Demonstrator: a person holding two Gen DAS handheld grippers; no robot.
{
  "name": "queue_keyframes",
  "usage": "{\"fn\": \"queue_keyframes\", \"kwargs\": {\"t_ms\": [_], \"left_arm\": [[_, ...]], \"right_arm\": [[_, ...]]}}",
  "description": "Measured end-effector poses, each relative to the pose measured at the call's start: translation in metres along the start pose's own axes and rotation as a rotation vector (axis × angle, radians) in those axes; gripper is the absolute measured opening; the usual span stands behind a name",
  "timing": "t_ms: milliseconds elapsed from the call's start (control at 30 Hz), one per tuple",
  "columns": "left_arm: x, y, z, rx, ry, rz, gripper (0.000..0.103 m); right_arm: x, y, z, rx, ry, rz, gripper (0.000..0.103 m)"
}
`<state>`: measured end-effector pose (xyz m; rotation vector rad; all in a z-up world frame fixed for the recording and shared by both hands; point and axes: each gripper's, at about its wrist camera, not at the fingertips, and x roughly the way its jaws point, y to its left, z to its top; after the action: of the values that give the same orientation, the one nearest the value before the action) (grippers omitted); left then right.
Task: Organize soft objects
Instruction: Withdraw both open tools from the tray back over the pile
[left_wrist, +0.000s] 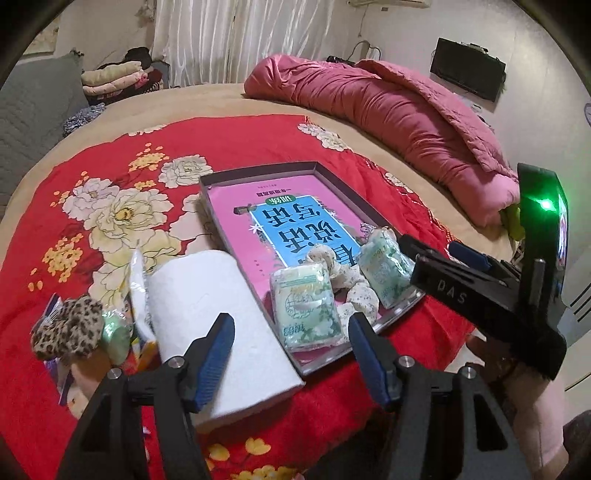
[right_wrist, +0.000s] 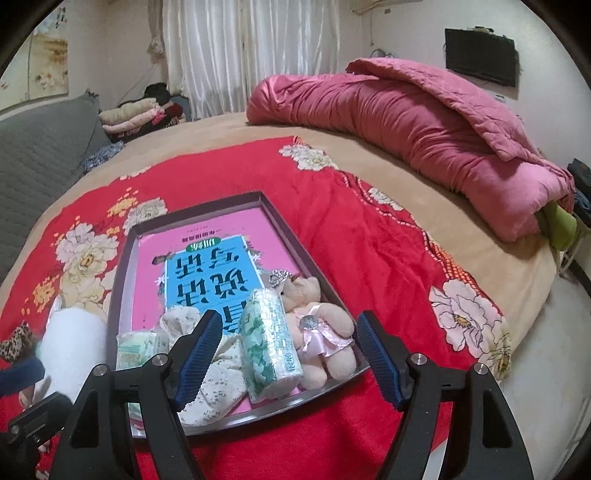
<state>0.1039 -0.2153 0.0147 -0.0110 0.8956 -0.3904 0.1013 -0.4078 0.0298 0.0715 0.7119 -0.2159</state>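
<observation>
Both empty, jaws apart: left hand-held gripper (left_wrist: 291, 343), right hand-held gripper (right_wrist: 286, 341). Risk: tissue pack (right_wrist: 269, 347) on tray (right_wrist: 295, 236) edge tips over the rim if nudged.

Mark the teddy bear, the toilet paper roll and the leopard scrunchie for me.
teddy bear (right_wrist: 325, 325), right wrist view, on its belly.
toilet paper roll (left_wrist: 218, 314), left wrist view, on its white side.
leopard scrunchie (left_wrist: 66, 328), left wrist view, on its spotted fabric.
</observation>
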Motion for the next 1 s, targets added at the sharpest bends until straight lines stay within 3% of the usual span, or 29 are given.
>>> {"fn": "queue_keyframes", "kwargs": {"t_ms": [200,700,867,1000], "left_arm": [[-0.012,0.01,-0.007,-0.008,0.003,0.012,0.064],[-0.044,0.032,-0.024,-0.049,-0.019,0.025,0.064],[-0.055,0.04,-0.028,-0.063,-0.028,0.029,0.064],[-0.062,0.048,-0.033,-0.076,-0.029,0.036,0.064]], "right_arm": [[-0.02,0.002,-0.001,-0.004,-0.084,-0.013,0.076],[-0.052,0.02,-0.013,-0.041,-0.12,0.021,0.076],[-0.062,0.028,-0.02,-0.061,-0.102,0.026,0.076],[-0.066,0.035,-0.029,-0.048,-0.036,0.067,0.076]]}}
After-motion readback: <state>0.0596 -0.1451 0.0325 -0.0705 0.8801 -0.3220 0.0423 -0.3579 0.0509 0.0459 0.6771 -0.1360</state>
